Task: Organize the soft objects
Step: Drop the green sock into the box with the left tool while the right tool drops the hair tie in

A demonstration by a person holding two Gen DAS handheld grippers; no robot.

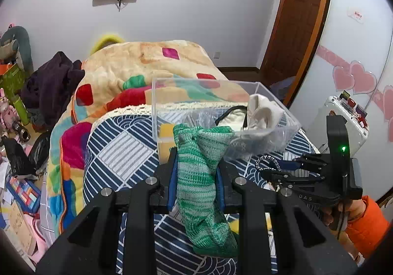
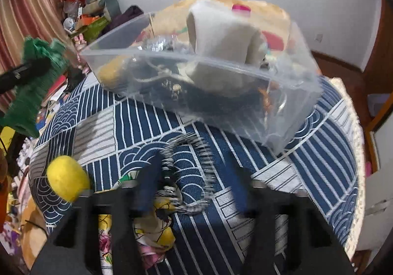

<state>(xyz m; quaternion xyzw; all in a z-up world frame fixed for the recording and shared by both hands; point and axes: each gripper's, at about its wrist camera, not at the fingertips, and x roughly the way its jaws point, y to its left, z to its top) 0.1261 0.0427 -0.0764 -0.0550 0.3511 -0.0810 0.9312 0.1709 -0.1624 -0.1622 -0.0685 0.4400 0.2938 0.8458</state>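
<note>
The letters "DAS" are seen printed in pale type on the black body of the right gripper (image 1: 289,171), in the left wrist view. A white sticker (image 1: 356,15) with red print is fixed high on the pale wall beside the door, but its characters cannot be made out. Nothing legible is shown in the blurred right wrist view.

Even indoor light, soft shadows, fisheye bending at dark corners, right wrist view motion-blurred
</note>
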